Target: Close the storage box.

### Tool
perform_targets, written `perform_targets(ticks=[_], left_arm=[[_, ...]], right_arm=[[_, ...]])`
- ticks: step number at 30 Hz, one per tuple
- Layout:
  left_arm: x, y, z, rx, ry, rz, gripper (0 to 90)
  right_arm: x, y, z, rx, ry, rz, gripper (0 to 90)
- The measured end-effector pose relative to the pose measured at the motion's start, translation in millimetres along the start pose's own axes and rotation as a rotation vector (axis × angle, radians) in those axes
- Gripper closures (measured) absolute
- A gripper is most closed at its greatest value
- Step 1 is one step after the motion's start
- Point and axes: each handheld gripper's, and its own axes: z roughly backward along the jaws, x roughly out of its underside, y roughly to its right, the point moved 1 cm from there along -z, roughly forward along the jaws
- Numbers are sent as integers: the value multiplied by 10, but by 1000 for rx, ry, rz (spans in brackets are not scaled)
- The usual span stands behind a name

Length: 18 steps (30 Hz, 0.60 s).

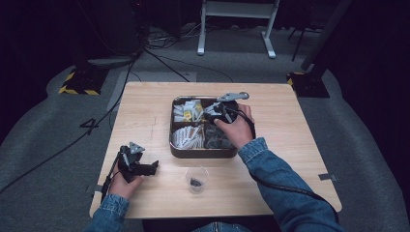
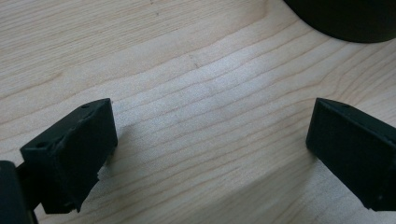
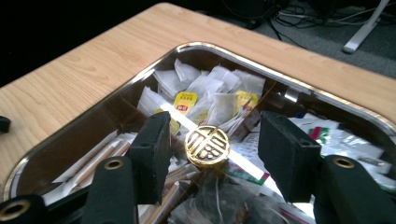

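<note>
Your right gripper point(image 3: 212, 158) hangs over the tin point(image 1: 203, 153), fingers apart around nothing (the gold knob point(image 3: 207, 145) sits between, untouched). Next, lower onto a tea bag point(image 3: 219, 108) and close; your left gripper point(image 2: 210, 158) idles wide open on the bench point(image 2: 196, 84).

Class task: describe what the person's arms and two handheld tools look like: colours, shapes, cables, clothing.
Both arms wear blue denim sleeves. The left tool and right tool are black, each topped by a grey three-cornered plate and trailing a black cable. Their jaws are blocky and black.

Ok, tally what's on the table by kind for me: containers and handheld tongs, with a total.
Divided metal tray: 1
Clear plastic cup: 1
Handheld tongs: 2, the left tongs and the right tongs
Total: 4
</note>
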Motion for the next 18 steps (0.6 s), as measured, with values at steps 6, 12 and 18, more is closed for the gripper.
perform_targets(ticks=[6, 12, 18], left_arm=[[5, 3, 4, 2, 2, -8, 23], [15, 5, 14, 13, -3, -18, 23], [30, 0, 27, 22, -3, -27, 20]], right_arm=[[-64, 90, 282, -22, 24, -17, 446], [-55, 185, 529, -16, 44, -15, 436], [38, 317, 757, 4, 53, -16, 418]])
